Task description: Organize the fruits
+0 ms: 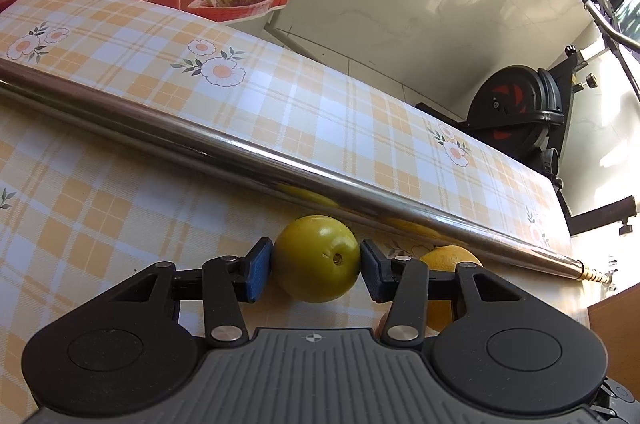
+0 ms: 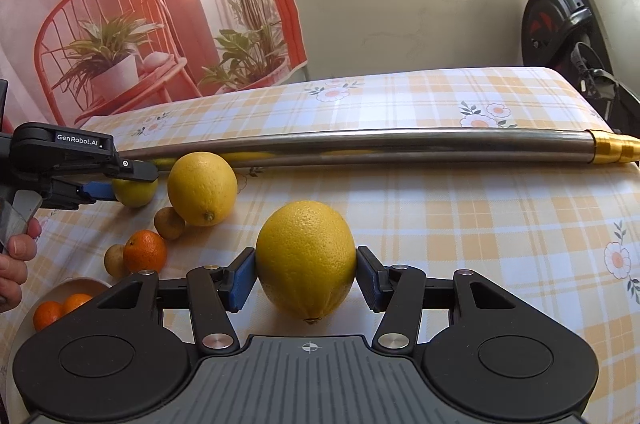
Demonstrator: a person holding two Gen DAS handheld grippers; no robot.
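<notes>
The right gripper (image 2: 306, 278) has its jaws clamped on a large lemon (image 2: 306, 260), held above the desk (image 2: 480, 224) at the centre of the right view. Its long axis runs roughly 12 to 6 o'clock, nub end at 6. The pads bear on rounded flanks, so a roll of the wrist could let it slip out and run off. The left gripper (image 1: 317, 262) has its jaws narrow around a green fruit (image 1: 317, 258) lying beside a steel tube (image 1: 240, 151); pads look to be touching, yet off-centre pressure could squirt it toward 3 o'clock.
</notes>
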